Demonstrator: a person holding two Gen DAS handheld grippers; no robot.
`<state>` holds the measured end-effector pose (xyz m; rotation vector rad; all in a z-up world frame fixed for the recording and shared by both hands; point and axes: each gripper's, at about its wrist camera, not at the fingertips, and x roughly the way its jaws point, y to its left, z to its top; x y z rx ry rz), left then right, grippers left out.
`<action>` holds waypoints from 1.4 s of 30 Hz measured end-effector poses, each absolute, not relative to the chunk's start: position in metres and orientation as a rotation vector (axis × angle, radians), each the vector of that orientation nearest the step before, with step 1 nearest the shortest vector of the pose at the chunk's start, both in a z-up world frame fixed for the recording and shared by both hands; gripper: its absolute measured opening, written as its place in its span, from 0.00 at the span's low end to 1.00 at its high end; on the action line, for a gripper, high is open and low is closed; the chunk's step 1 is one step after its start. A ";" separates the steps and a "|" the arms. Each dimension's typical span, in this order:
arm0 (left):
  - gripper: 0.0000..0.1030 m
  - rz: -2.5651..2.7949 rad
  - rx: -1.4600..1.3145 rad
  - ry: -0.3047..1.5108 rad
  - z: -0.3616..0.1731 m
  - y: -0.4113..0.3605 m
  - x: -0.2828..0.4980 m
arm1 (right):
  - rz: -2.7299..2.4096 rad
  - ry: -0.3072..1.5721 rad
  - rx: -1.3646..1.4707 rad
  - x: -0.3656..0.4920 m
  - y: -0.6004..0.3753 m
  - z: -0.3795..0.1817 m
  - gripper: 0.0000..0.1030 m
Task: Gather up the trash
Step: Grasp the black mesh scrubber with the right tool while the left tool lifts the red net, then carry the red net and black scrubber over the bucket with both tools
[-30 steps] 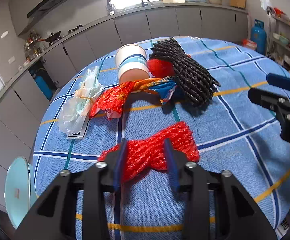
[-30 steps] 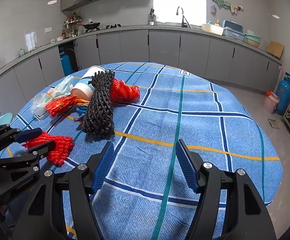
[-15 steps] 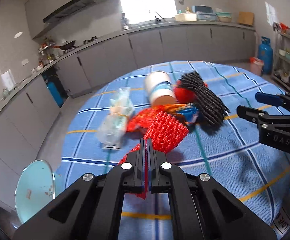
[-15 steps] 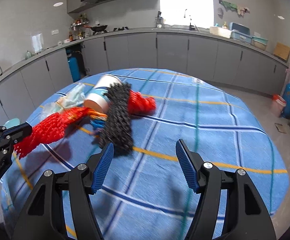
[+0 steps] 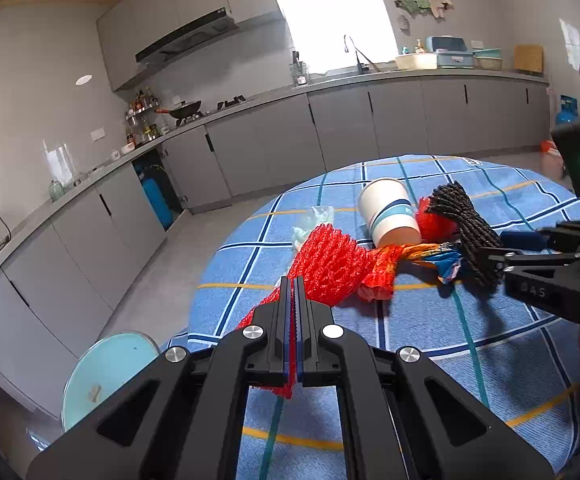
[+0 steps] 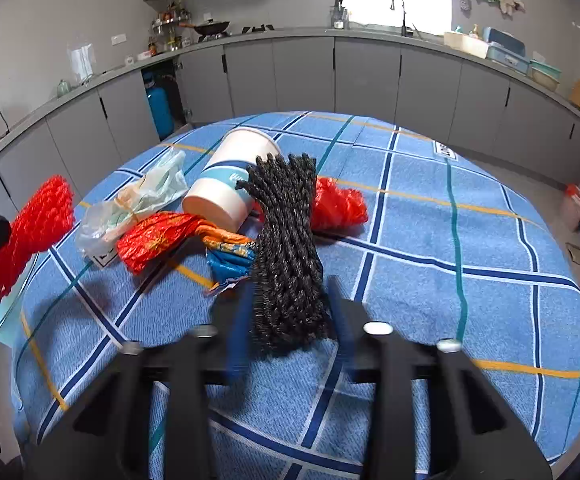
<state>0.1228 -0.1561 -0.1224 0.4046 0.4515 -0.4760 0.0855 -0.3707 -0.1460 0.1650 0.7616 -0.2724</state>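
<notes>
left tongs (image 5: 292, 292): matt black plastic, bright metal screw heads, ribbed blue pads
right tongs (image 6: 290, 320): matt black plastic, blurred; blue pad faces, metal screw heads
red net (image 5: 330, 264): coarse open plastic mesh, rough, slightly shiny
black net (image 6: 288, 248): thick twisted plastic mesh, rough, dull sheen
paper cup (image 6: 232, 184): smooth matt white paper, blue printed band
red wrapper (image 6: 158, 238): crinkled glossy foil-like plastic
clear bag (image 6: 130, 204): thin translucent plastic film, wrinkled, glossy
bench cloth (image 6: 450, 264): woven blue fabric, fine ribbed texture, matt
cabinets (image 5: 394, 120): smooth grey fronts, matt
stool (image 5: 106, 368): smooth pale blue seat, glossy
</notes>
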 end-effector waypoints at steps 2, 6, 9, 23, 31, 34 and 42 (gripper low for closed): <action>0.02 -0.472 0.395 0.458 -0.123 -0.154 0.124 | -0.269 0.755 0.154 0.083 -0.368 -0.144 0.11; 0.02 -0.464 0.384 0.461 -0.121 -0.148 0.123 | -0.267 0.734 0.137 0.077 -0.363 -0.139 0.09; 0.02 -0.455 0.379 0.455 -0.119 -0.142 0.120 | -0.266 0.703 0.126 0.070 -0.358 -0.131 0.08; 0.02 -0.333 0.328 0.435 -0.103 -0.088 0.126 | -0.168 0.621 0.084 0.071 -0.307 -0.095 0.08; 0.02 -0.265 0.309 0.436 -0.098 -0.053 0.133 | -0.087 0.623 0.056 0.084 -0.269 -0.093 0.08; 0.02 -0.241 0.303 0.441 -0.097 -0.042 0.138 | -0.059 0.622 0.044 0.090 -0.255 -0.091 0.09; 0.02 -0.173 0.289 0.459 -0.097 -0.010 0.149 | 0.008 0.615 0.013 0.103 -0.222 -0.087 0.09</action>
